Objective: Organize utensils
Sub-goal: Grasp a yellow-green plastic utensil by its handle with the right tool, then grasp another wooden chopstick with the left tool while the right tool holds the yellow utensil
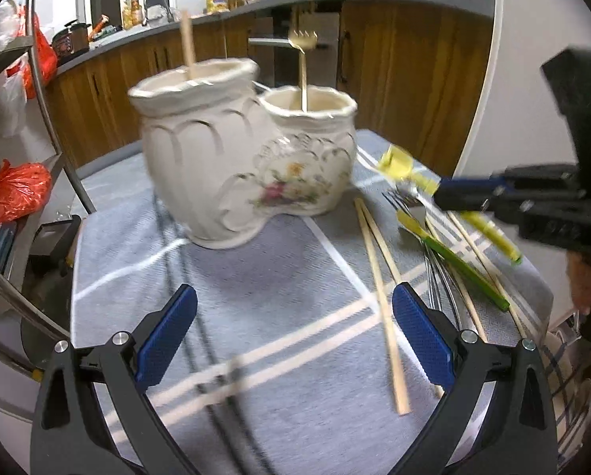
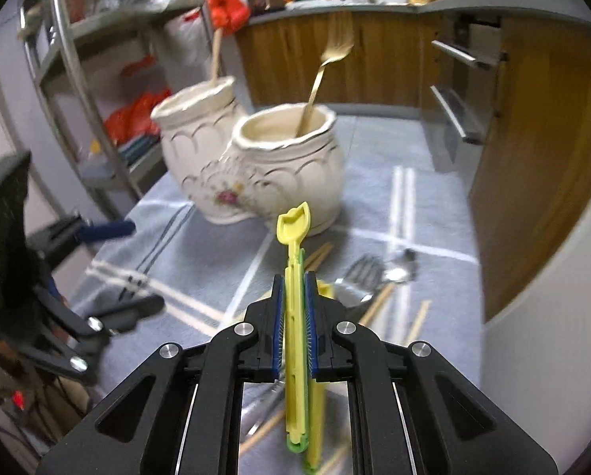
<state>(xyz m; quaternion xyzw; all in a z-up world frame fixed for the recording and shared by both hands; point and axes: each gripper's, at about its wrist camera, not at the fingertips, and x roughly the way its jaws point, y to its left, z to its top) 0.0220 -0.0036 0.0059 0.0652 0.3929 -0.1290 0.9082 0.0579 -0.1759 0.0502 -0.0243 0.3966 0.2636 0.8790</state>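
Note:
A cream twin-pot ceramic holder (image 1: 236,158) (image 2: 256,166) stands on the grey cloth. One chopstick (image 1: 187,43) stands in its taller pot and a gold fork (image 1: 303,63) (image 2: 327,59) in the lower one. My right gripper (image 2: 293,281) (image 1: 446,194) is shut on a yellow plastic utensil (image 2: 293,221) (image 1: 394,164), held above the loose pile to the right of the holder. A green utensil (image 1: 466,273) lies under it. My left gripper (image 1: 295,304) (image 2: 125,269) is open and holds nothing, low over the cloth in front of the holder.
Loose chopsticks (image 1: 378,297), steel forks (image 2: 359,277) and a spoon (image 2: 398,273) lie on the cloth (image 1: 256,269) to the right. A metal shelf rack (image 2: 69,59) with red bags stands left. Wooden cabinets (image 1: 406,63) run behind the table.

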